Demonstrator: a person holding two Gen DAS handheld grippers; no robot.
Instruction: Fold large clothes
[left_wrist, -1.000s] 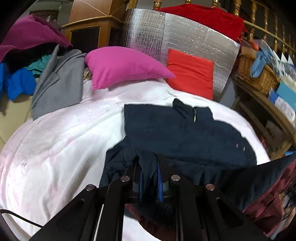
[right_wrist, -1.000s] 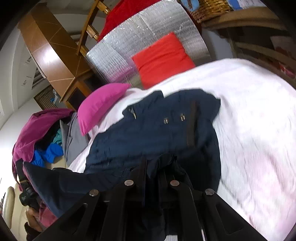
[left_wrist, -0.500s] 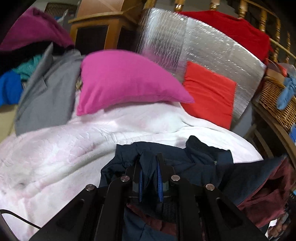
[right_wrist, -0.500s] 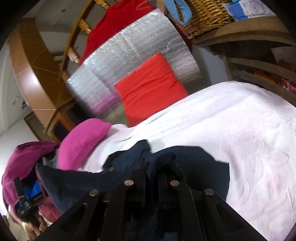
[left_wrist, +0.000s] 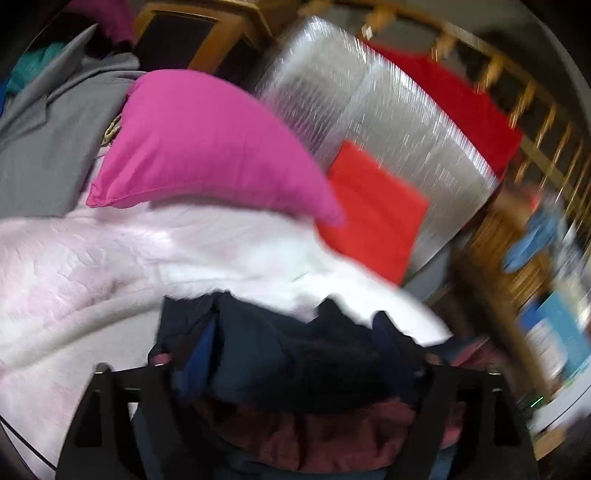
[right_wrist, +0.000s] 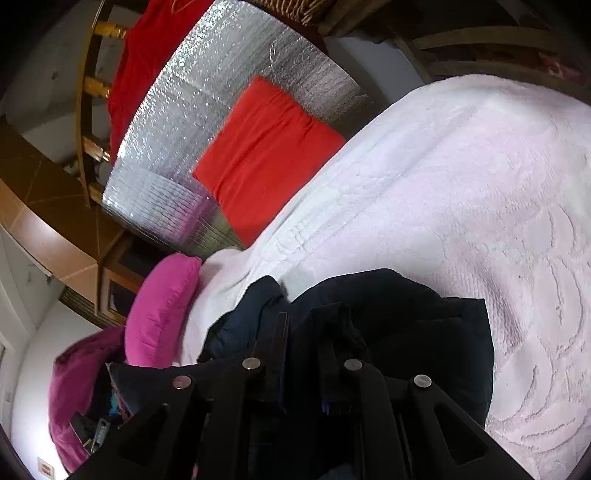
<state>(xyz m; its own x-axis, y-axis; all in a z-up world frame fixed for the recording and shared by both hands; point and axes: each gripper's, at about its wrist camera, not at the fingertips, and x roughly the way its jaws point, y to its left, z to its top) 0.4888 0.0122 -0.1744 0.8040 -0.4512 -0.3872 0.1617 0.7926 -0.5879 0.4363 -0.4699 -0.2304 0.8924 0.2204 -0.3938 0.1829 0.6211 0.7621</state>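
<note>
Two tongs at work on the dark navy padded jacket (right_wrist: 406, 332), bunched on the white fleece blanket (right_wrist: 461, 184). Left gripper (left_wrist: 295, 354) has just sprung apart, fabric loose between; right gripper (right_wrist: 303, 332) clamps jacket cloth. Fold laid; next, right release, then smooth.

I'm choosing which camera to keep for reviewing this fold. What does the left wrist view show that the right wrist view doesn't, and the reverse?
Left wrist only: the grey coat, a blurred shelf at right, and the left gripper, its jaws just opened wide, navy jacket lying between them.

Right wrist only: the right gripper shut on the jacket, and bare blanket beyond.

Both: jacket, pink pillow, red cushion, silver panel.
</note>
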